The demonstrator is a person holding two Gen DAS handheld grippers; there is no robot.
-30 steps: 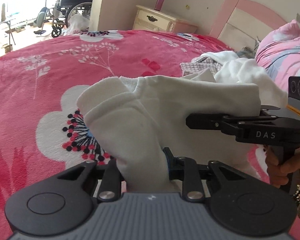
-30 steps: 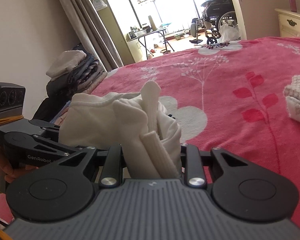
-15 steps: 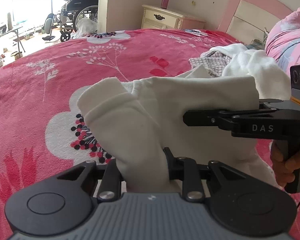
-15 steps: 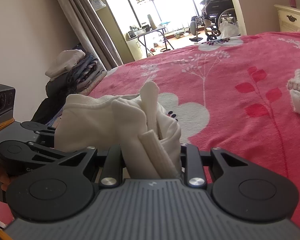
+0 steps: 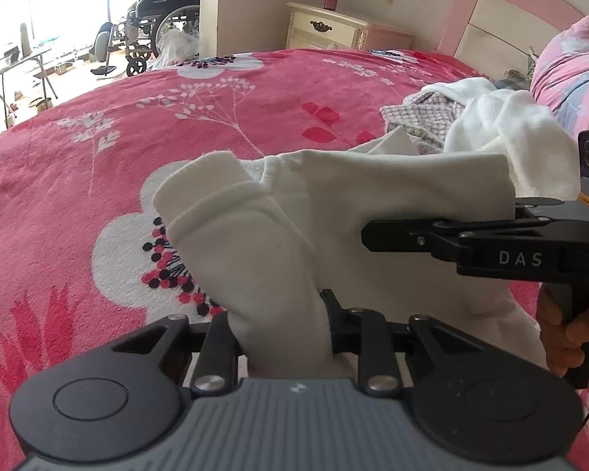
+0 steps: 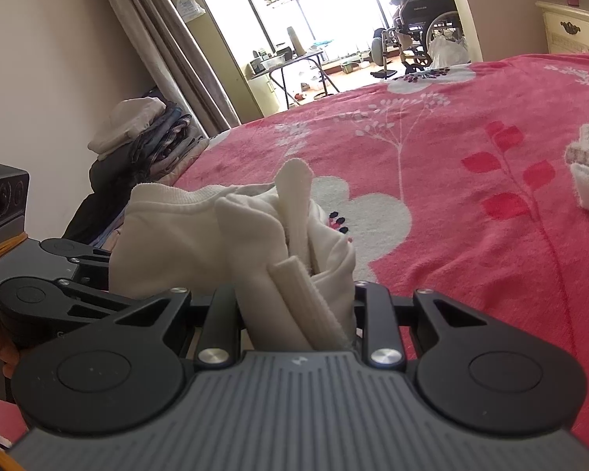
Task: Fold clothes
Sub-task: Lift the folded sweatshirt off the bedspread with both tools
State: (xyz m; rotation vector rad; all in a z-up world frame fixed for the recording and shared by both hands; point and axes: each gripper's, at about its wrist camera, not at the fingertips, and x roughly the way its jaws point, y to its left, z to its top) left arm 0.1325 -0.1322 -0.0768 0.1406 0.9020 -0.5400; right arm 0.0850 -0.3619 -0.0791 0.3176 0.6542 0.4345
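The folded cream fleece garment (image 5: 333, 212) hangs above the pink floral bedspread (image 5: 98, 157). The left gripper (image 5: 282, 337) and right gripper (image 6: 294, 314) each clamp a bunched edge between narrow jaws.

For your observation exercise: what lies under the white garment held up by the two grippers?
Under the white garment lies the pink flowered bedspread, with a white flower beside it. The part straight below is covered.

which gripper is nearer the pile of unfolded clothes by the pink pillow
Right. The right gripper holds the white garment on the side just in front of the clothes pile. The left gripper grips the garment's opposite end, farther from the pile.
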